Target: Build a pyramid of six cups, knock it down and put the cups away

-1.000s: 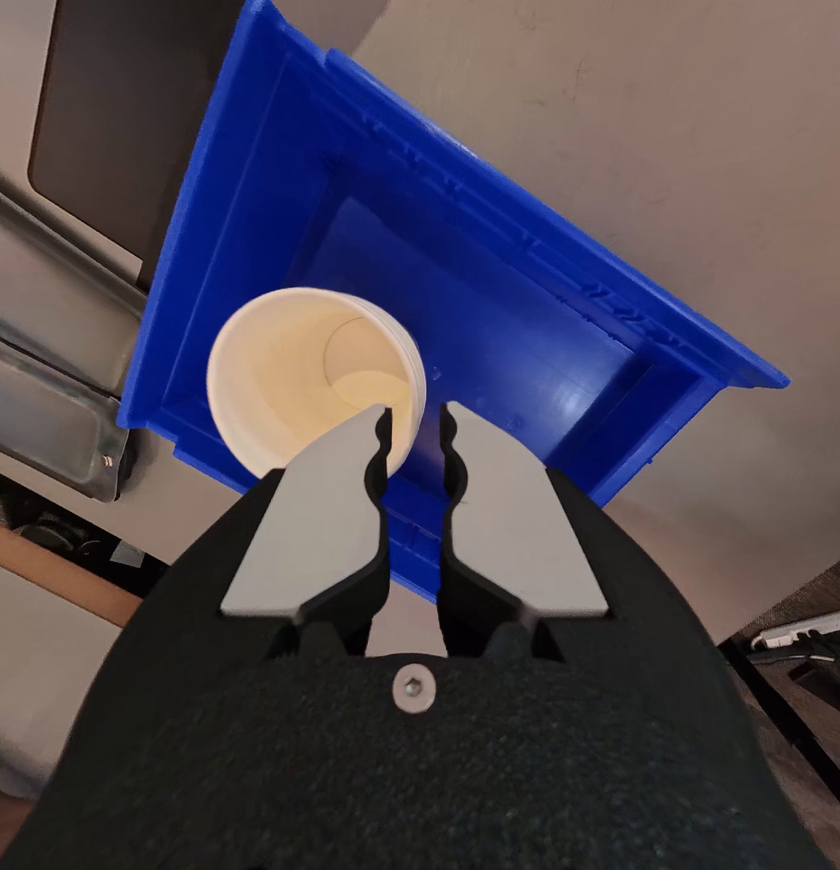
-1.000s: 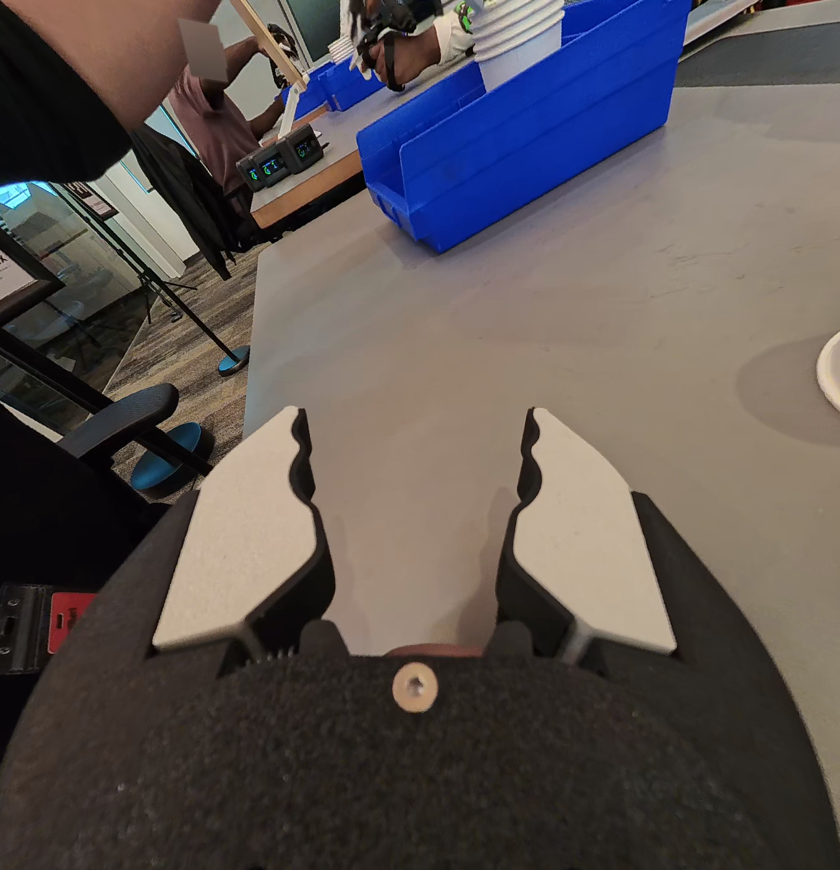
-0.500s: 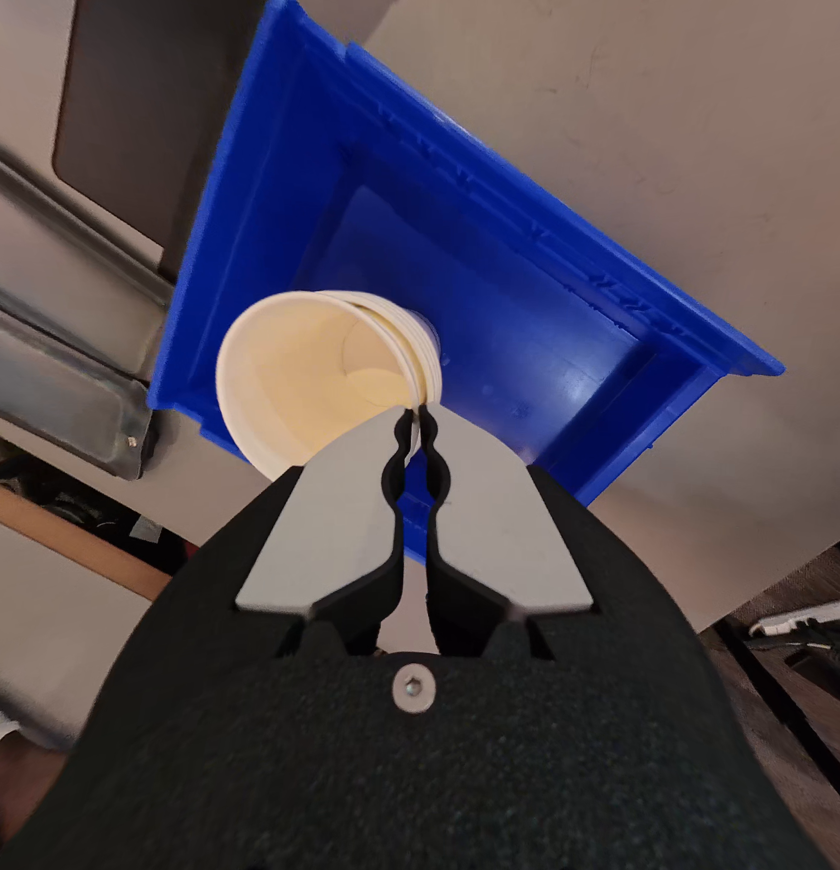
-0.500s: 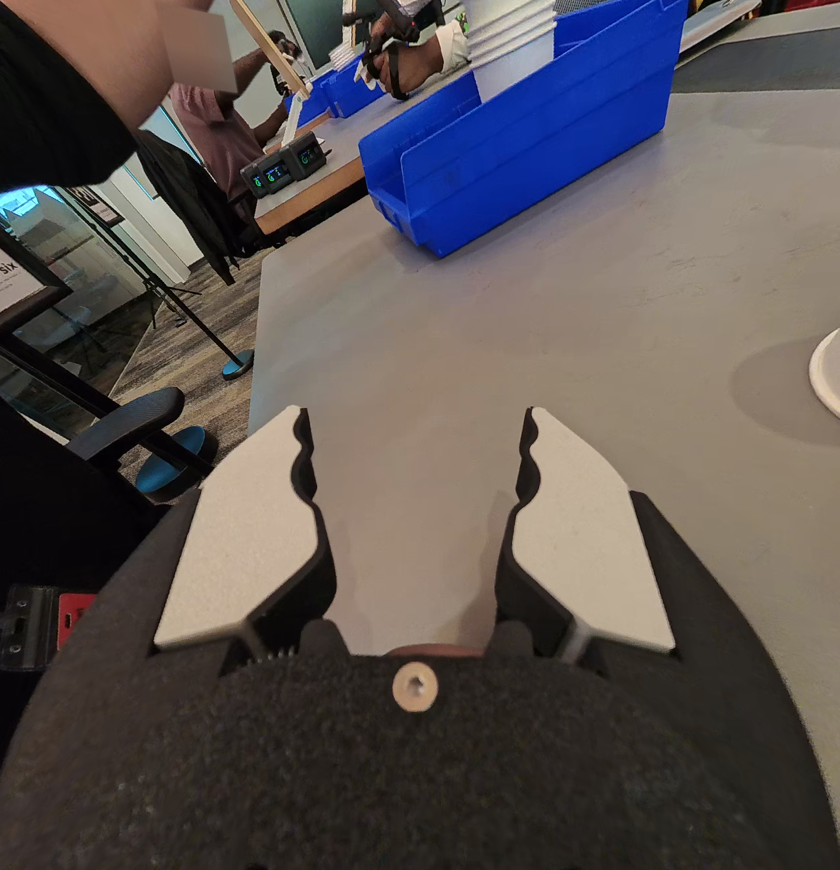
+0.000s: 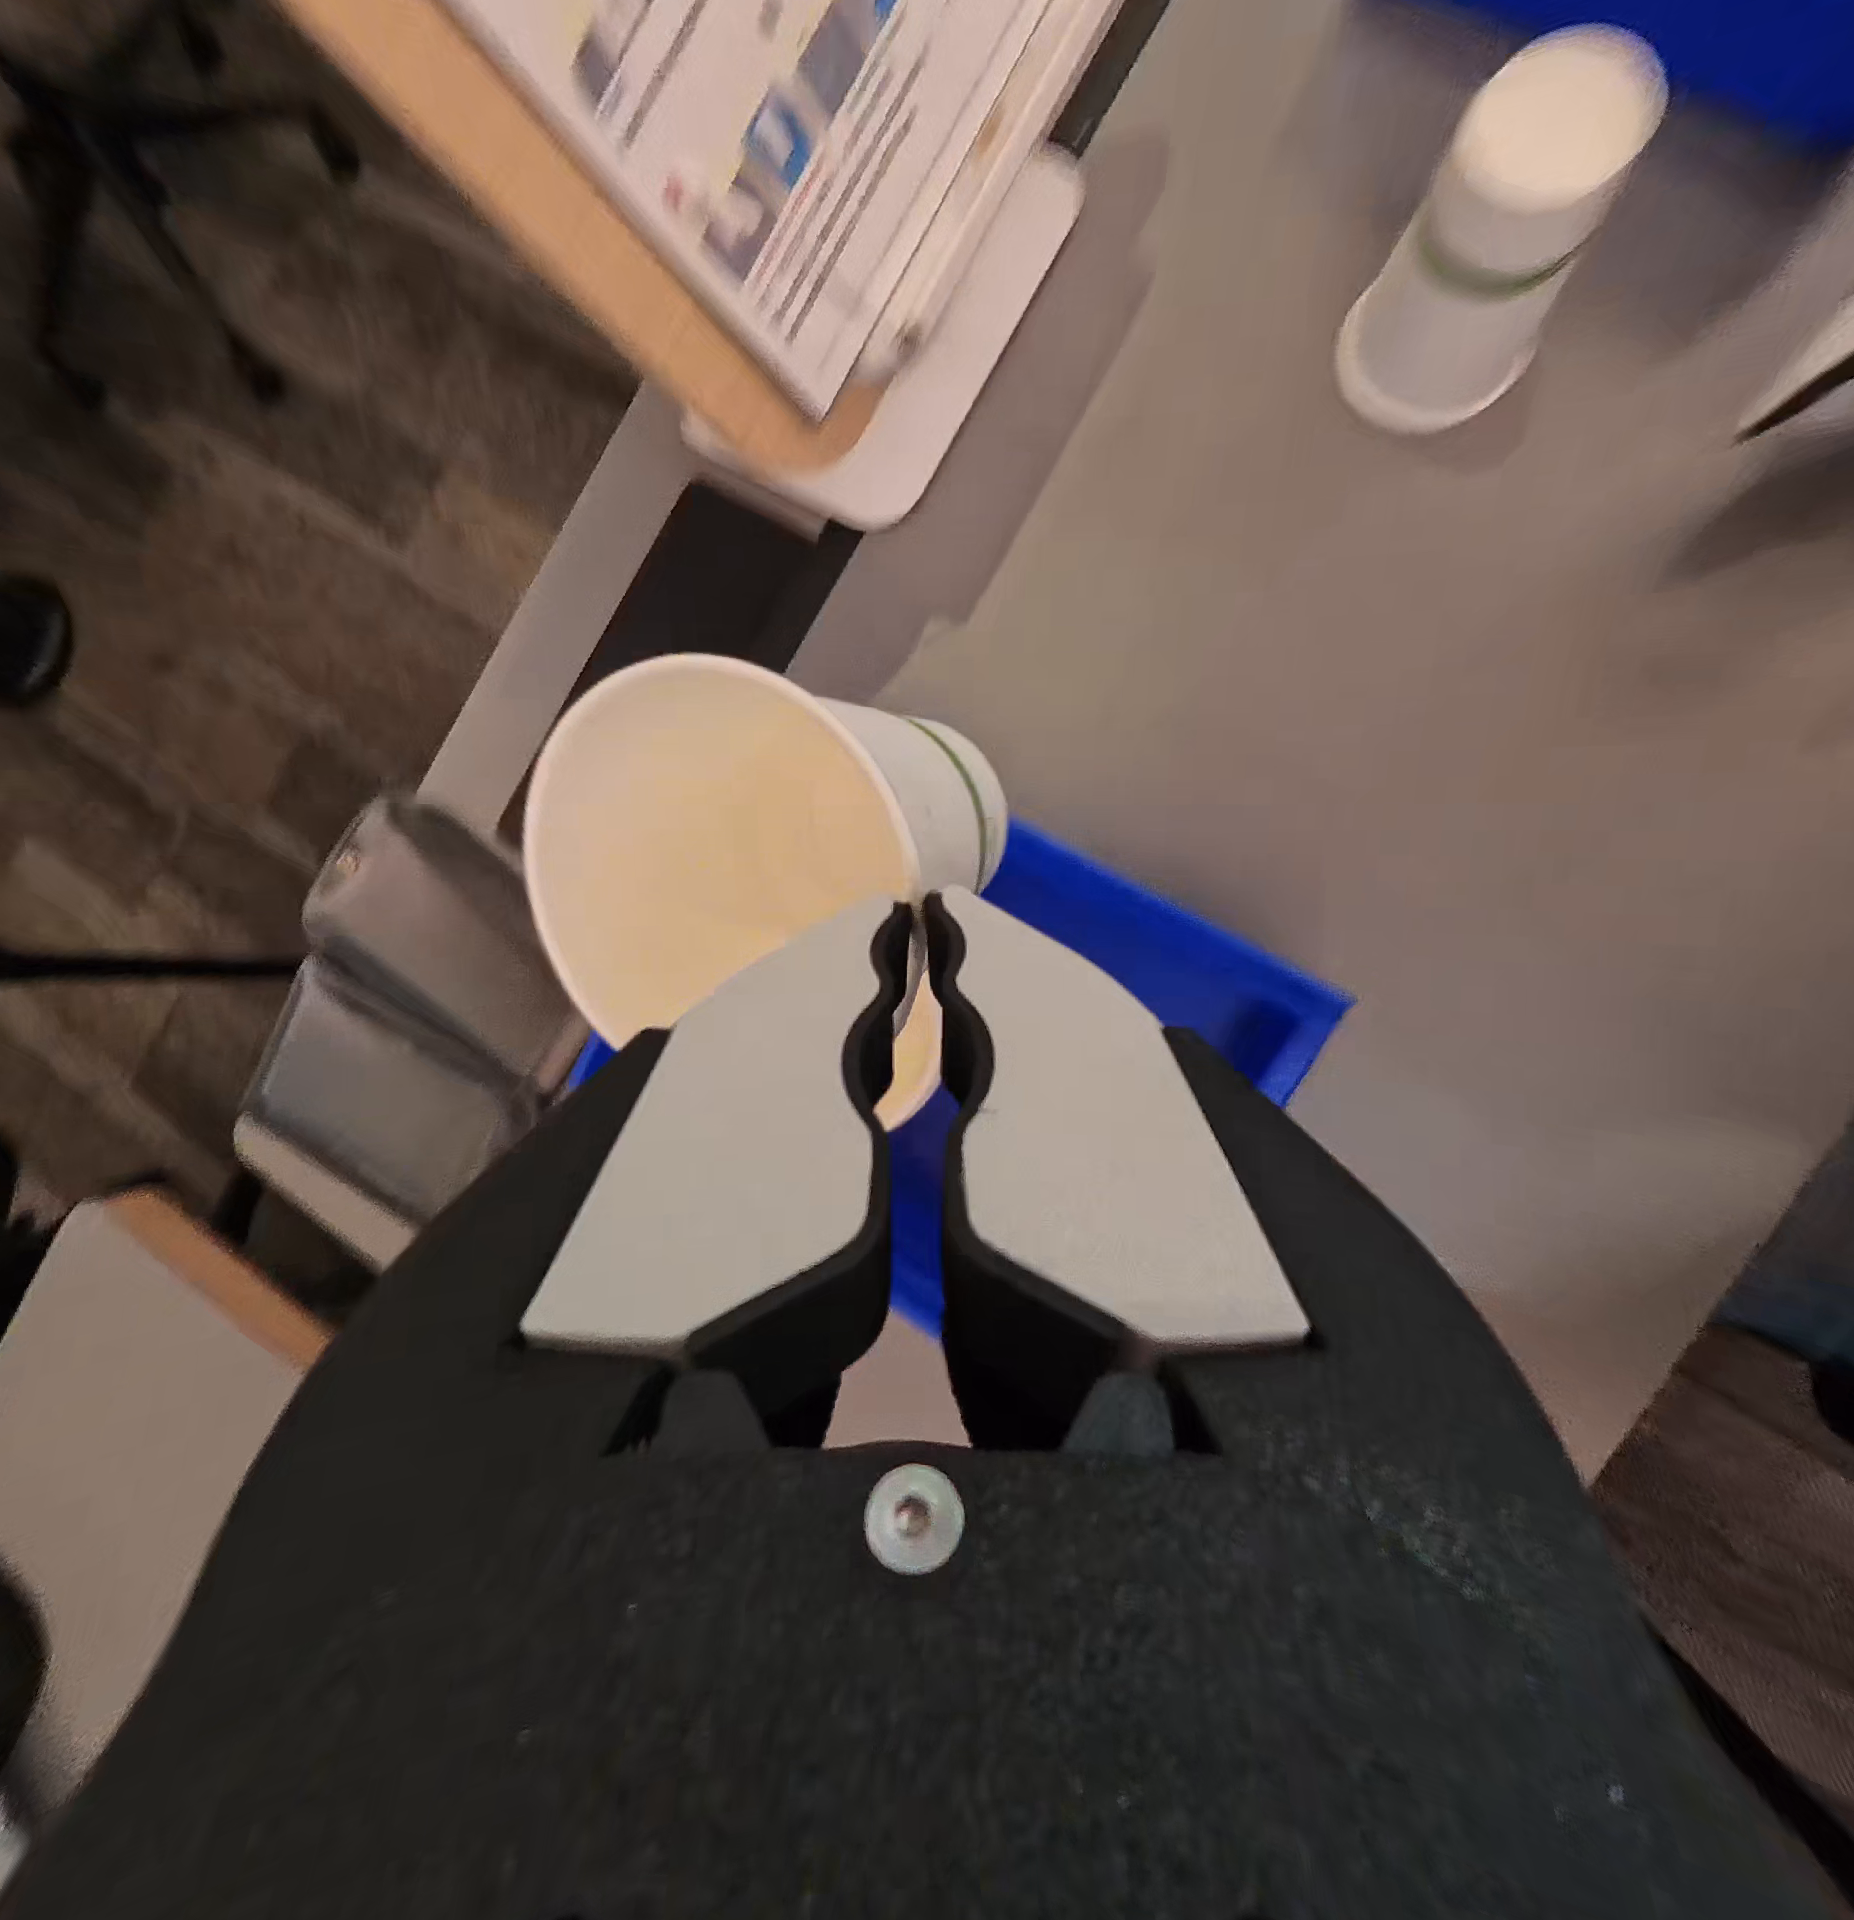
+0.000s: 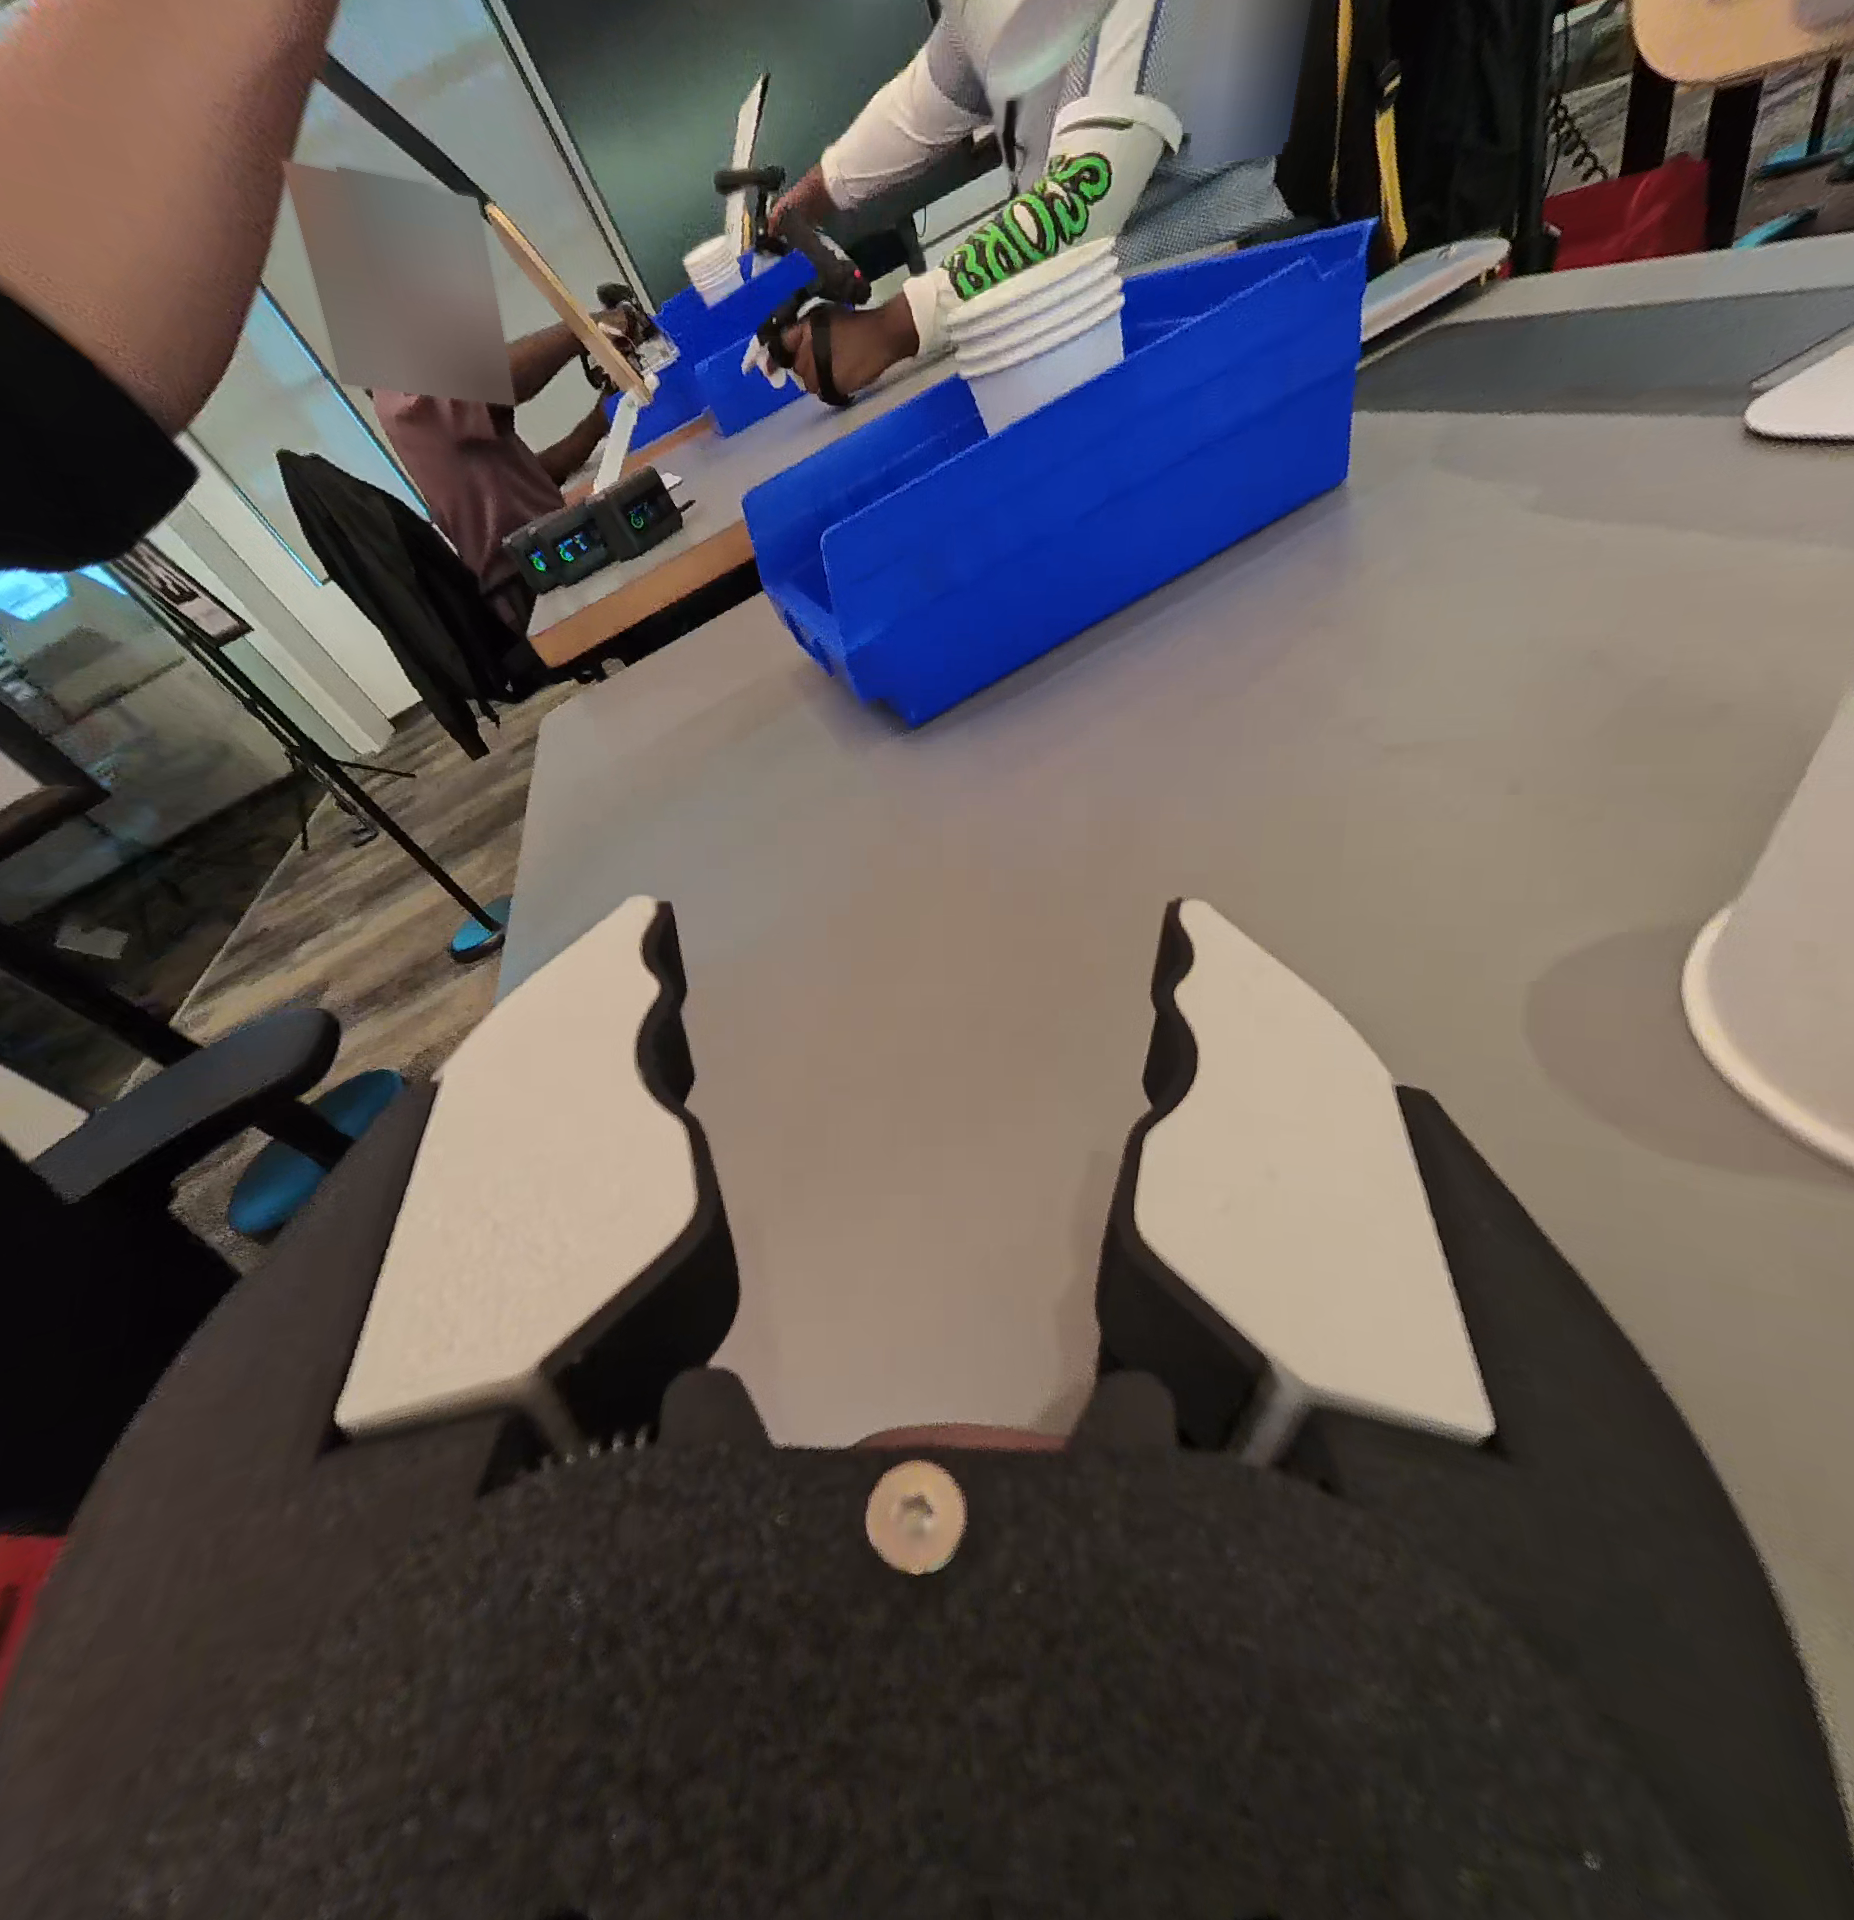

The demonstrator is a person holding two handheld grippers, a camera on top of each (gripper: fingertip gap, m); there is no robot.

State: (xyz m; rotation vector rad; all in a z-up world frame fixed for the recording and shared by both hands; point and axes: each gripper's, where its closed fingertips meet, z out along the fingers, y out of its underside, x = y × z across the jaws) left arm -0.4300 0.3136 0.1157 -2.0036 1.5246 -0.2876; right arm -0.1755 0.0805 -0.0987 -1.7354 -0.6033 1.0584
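Rim of one paper cup (image 5: 736, 842) is pinched between the tips of the left gripper (image 5: 920, 914), whose jaws stand almost fully together on the thin wall. The cup lies tilted in the middle of the left wrist view, mouth toward the camera, above one end of the blue bin (image 5: 1162, 956). Holding it by the rim probably lets the person turn it mouth down before setting it on the table.

In the upper right of that view a second cup (image 5: 1474, 239) stands upside down on the grey table (image 5: 1318, 675), well apart from the held one. It looks like the first piece of the bottom row, so the building is only starting.

The right gripper (image 6: 918, 997) hovers low over the table with its jaws spread wide and nothing between them, likely waiting for its turn. In the right wrist view the inverted cup (image 6: 1816, 987) sits at the right edge, and the remaining stack of cups (image 6: 1042, 332) stands in the bin (image 6: 1089, 540) in the upper middle.
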